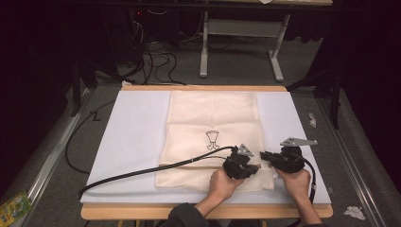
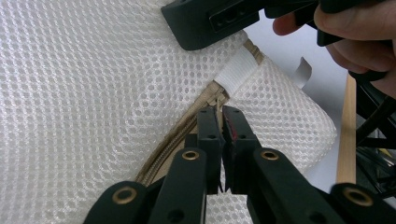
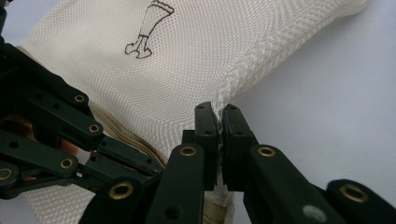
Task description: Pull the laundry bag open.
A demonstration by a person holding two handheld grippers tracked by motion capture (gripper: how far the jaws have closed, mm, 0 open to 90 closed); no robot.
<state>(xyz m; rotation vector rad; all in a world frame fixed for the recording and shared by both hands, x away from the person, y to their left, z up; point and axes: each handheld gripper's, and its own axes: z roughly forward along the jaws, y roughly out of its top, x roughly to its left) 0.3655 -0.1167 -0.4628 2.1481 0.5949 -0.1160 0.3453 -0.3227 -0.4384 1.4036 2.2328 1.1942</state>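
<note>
High view: cream mesh bag (image 1: 213,137) (printed emblem), both grippers' fingers pinching its zipper edge.

A wooden tabletop (image 1: 203,88) carries a white board (image 1: 135,137) that covers nearly all of it, leaving a strip of bare wood along the far edge and another along the near edge. A cream mesh laundry bag (image 1: 213,120) lies flat on the board, a little right of the middle, reaching from close to the far edge down to near the near edge. A small dark drawing (image 1: 213,140) marks the bag's middle. A tan zipper (image 2: 184,128) runs across the bag near its near end.
</note>
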